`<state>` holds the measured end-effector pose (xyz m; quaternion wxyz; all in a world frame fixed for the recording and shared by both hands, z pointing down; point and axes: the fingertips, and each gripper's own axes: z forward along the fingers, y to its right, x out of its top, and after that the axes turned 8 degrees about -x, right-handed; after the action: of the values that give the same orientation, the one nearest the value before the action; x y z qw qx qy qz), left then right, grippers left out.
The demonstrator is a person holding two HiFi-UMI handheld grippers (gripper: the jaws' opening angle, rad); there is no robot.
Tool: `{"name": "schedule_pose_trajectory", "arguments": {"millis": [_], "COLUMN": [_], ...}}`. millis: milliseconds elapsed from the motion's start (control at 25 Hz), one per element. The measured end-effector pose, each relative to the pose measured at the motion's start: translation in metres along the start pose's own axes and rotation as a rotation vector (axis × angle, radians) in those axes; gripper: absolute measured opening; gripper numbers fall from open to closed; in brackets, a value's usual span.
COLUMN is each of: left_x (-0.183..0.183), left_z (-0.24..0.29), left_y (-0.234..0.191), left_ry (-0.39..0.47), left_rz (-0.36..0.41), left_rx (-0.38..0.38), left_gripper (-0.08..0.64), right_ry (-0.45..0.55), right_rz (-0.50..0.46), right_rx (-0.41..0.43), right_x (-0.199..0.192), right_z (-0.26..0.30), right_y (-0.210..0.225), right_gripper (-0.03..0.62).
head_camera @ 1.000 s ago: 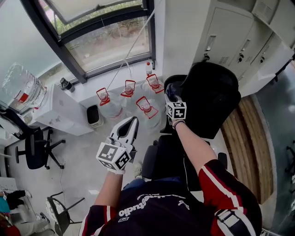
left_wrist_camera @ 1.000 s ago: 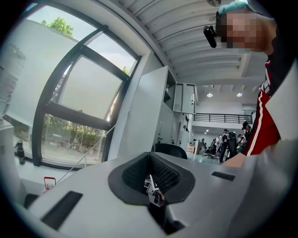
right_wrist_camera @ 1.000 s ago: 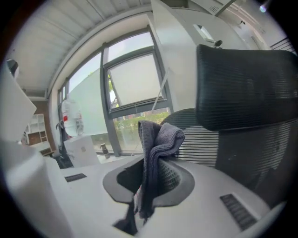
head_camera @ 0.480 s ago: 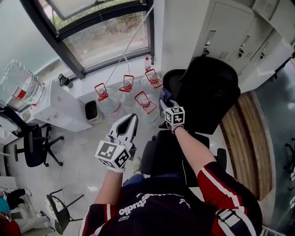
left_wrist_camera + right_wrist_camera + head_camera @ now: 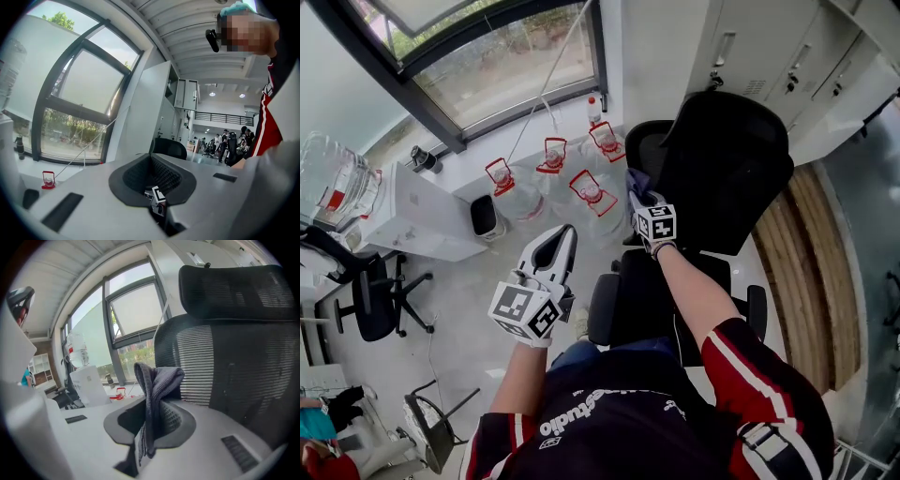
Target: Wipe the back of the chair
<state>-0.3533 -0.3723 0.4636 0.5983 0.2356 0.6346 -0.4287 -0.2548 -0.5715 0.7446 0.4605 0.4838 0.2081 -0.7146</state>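
- Right gripper (image 5: 643, 201): held out ahead at the left edge of the chair's back, jaws clamped on a grey cloth (image 5: 157, 380). The marker cube sits just behind the jaws.
- Grey cloth: a folded bunch stands up out of the right jaws and a loose end hangs below them. In the right gripper view it sits right by the mesh (whether it touches cannot be told).
- Chair (image 5: 727, 159): black office chair directly in front of the person, its back turned towards them. The mesh backrest (image 5: 225, 371) fills the right half of the right gripper view, and the headrest (image 5: 229, 284) sits above it. The seat (image 5: 642, 305) is beyond and below the backrest.
- Left gripper (image 5: 563, 236): held lower and to the left, well apart from the chair, jaws together with nothing between them.
- Water bottles (image 5: 546, 173): four large clear ones with red handles, on the floor under the window (image 5: 487, 75).
- Lockers (image 5: 769, 47): pale grey, against the wall behind the chair.
- Second chair (image 5: 370, 300): dark, on a star base, at far left beside a white cabinet (image 5: 417, 220).
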Motion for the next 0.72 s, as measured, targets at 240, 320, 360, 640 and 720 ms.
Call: {"name": "schedule_pose_trajectory", "arguments": {"millis": [240, 320, 360, 640, 720], "left_x": [0.001, 0.000, 0.000, -0.008, -0.009], "left_z": [0.017, 0.022, 0.025, 0.053, 0.063], "left_y": [0.013, 0.020, 0.024, 0.058, 0.068], "left_ry": [-0.004, -0.005, -0.005, -0.015, -0.018], "left_rz": [0.002, 0.002, 0.002, 0.008, 0.013], "left_rx": [-0.008, -0.010, -0.011, -0.031, -0.042], "left_gripper": [0.025, 0.025, 0.025, 0.025, 0.025], "right_ry": [-0.006, -0.007, -0.007, -0.010, -0.010], "right_rz": [0.032, 0.038, 0.041, 0.051, 0.056], "right_rx": [-0.041, -0.050, -0.055, -0.098, -0.115], "right_x": [-0.006, -0.008, -0.009, -0.021, -0.023], "right_z": [-0.010, -0.016, -0.019, -0.045, -0.053], "right_y": [0.034, 0.045, 0.051, 0.105, 0.122], "right_gripper": [0.063, 0.063, 0.063, 0.061, 0.062]}}
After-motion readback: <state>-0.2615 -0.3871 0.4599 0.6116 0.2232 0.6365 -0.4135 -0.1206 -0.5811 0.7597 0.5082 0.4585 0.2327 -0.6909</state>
